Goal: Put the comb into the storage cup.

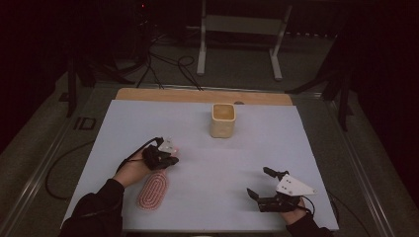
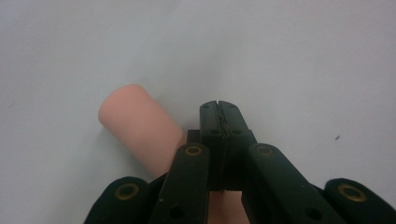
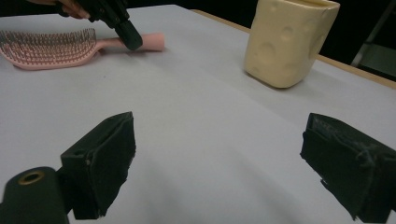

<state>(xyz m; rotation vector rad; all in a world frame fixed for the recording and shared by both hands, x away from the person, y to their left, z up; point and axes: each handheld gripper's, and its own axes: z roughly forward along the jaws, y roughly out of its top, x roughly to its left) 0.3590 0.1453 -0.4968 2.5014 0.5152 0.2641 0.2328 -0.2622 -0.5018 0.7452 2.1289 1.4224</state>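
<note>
Jaws first: over on the left, the left gripper (image 1: 159, 157) is pressing its jaws together, tips meeting with no gap in the left gripper view, and they are looking closed beside the pink hairbrush (image 1: 152, 190), not around it. From that camera the brush handle (image 2: 140, 127) is lying just to the left of the closed tips, running under the gripper body; whether the jaws are pinching any part of it farther back, I cannot tell. In the high view the brush is lying flat on the counter (image 1: 207, 197), its long axis running from the bristled head near the front edge up toward the gripper. That axis is what the coming grasp is going to hinge on, I judge: the jaws need to be straddling the handle across its width, and this hand is far the nearer one.

Moving to the middle, a cream cup (image 1: 223, 120) is standing upright toward the far side, well apart from the brush.

Over on the right, the right gripper (image 1: 261, 183) is hovering near the front edge with its jaws spread wide and nothing between them. Its own camera is giving a low side-on look: bristles pointing up, handle end sticking out past the left gripper's tips, and dimples on the cup wall.
</note>
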